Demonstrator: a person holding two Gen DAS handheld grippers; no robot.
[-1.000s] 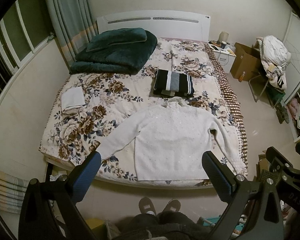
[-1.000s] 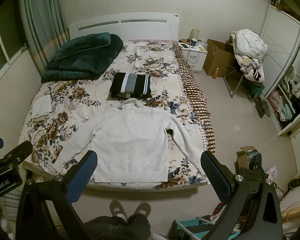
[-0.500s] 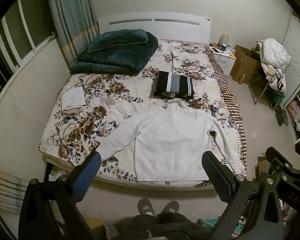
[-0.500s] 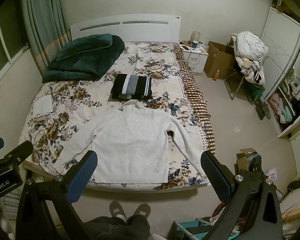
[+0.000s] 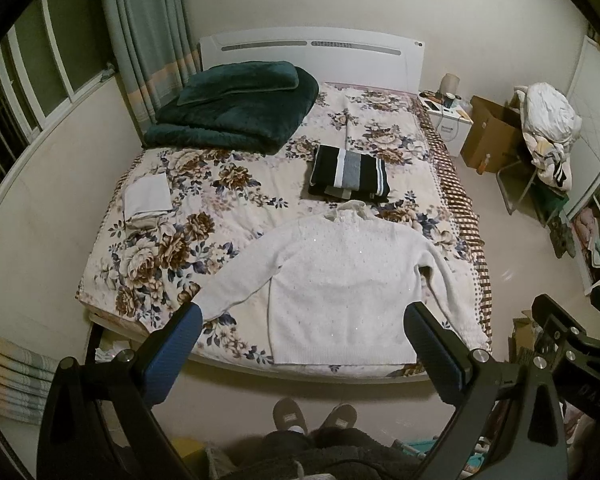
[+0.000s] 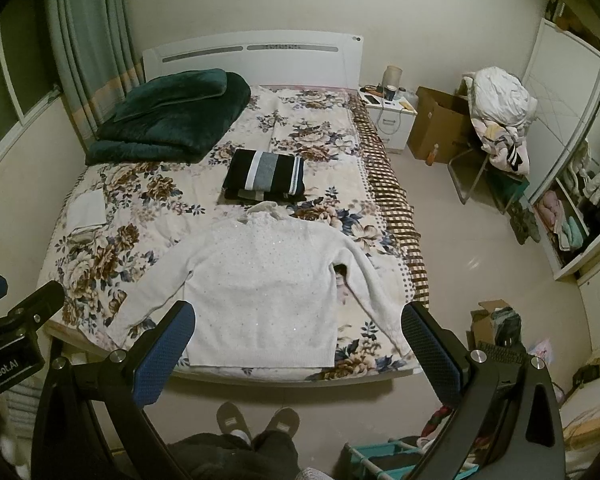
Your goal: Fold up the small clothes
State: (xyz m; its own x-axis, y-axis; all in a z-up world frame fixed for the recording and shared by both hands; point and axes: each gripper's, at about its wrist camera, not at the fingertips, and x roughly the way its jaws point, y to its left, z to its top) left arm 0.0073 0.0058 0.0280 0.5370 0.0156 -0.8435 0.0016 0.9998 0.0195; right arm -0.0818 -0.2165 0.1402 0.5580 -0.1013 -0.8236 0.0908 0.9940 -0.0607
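- Where the left wrist view looks down over the foot of the bed [image 5: 168,248], a white sweater [image 5: 340,284] is seen spread flat, its hem at the foot edge and its collar toward the headboard, both sleeves laid out to the sides.
- The left tongs [image 5: 300,334] are held above the floor just short of the foot edge, their blue-padded jaws spread wide with nothing between them.
- A folded black-and-grey striped garment [image 5: 350,176] is set just beyond the sweater's collar, toward the middle of the bed.
- A dark green blanket [image 5: 236,114] is piled at the head corner by the curtain, and a small folded white cloth [image 5: 147,199] lies near the window-side edge.
- In the right wrist view, the white sweater [image 6: 264,280] is shown in the same place at the foot edge of the bed [image 6: 100,248], with the striped garment [image 6: 265,175] behind its collar.
- The right tongs [image 6: 298,332] are likewise held wide apart and grip nothing, clear of the bed.
- The person's slippers [image 6: 258,420] are seen on the floor below the foot edge.
- A cardboard box [image 6: 440,124] stands by the nightstand beyond the far side of the bed.
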